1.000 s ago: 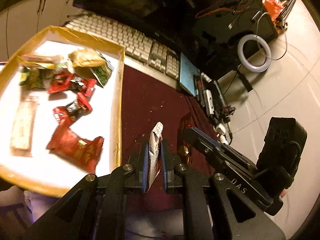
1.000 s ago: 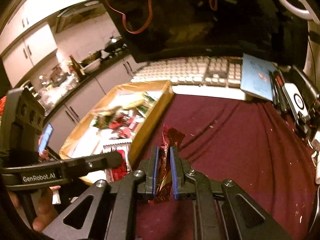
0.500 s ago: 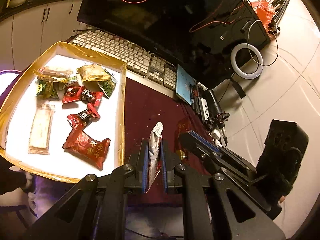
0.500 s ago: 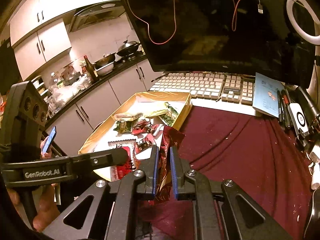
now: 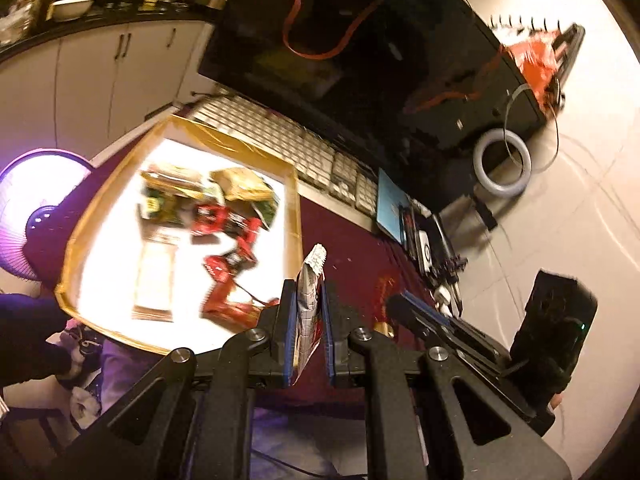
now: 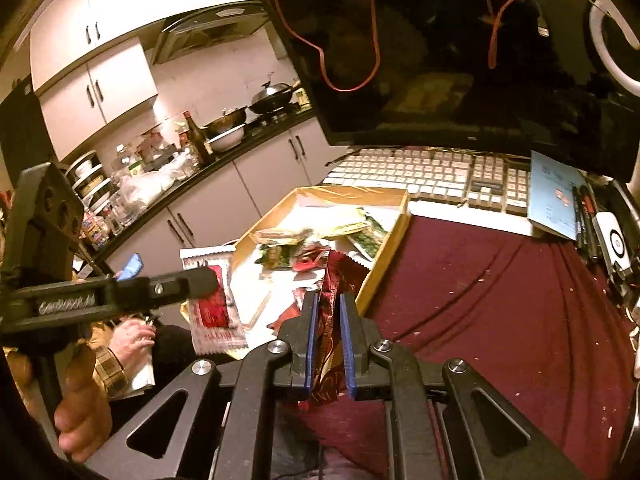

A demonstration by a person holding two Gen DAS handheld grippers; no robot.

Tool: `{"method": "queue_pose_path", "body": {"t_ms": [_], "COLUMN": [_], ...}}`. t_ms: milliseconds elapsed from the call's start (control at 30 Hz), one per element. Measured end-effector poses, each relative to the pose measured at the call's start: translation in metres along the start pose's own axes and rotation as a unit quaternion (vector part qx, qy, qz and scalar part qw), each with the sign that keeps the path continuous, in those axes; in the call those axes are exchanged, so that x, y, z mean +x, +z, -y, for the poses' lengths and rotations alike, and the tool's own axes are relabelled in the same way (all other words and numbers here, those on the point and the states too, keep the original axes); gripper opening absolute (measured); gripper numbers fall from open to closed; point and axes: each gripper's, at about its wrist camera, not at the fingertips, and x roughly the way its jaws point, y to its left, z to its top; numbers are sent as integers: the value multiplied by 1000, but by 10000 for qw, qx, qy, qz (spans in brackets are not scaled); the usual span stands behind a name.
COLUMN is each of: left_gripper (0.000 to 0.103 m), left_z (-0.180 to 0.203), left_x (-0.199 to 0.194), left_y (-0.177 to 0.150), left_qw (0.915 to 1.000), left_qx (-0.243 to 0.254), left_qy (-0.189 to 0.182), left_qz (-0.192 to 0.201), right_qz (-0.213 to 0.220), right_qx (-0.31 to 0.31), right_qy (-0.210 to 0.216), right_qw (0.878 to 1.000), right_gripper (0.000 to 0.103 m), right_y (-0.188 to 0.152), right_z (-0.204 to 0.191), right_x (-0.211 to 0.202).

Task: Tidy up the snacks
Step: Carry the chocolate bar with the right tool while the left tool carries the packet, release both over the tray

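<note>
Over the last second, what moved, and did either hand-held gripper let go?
Both rose away from the table toward the tray. The left hand-held gripper still clamps the white-and-red packet; the right hand-held gripper still clamps the dark red packet. Nothing released; the snacks in the tray look unchanged.

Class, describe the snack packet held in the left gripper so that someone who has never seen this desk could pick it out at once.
Start at the shallow tan-edged tray of snacks on the dark red cloth, in front of the keyboard. Just right of the tray's right wall, the left gripper pinches a packet upright between its blue-lined fingers. Unlike the packets lying flat in the tray, it is silvery white with a crimped top edge.
</note>
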Motion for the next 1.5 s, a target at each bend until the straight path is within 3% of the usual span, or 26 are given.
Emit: {"method": "queue_pose_path", "body": {"t_ms": [233, 700, 1133, 1500], "left_gripper": [9, 9, 9, 9], "left_z": [-32, -59, -119, -137], "left_x": [-15, -11, 40, 61], "left_y": [9, 19, 34, 36], "left_qw": [9994, 9990, 9966, 9953], "left_qx": [-300, -442, -656, -665], "left_qy": [15, 11, 41, 81], "left_qz": [145, 101, -498, -701], "right_qz": [-116, -352, -841, -1035], "right_qx": [-133, -430, -503, -706], "right_qy": [264, 236, -40, -262], "right_qw": [9995, 9982, 9952, 9918], "right_gripper": [11, 10, 10, 9], "right_y": [4, 16, 26, 18], "right_z": [-15, -48, -59, -68], "right_x": [9, 54, 139, 173]}}
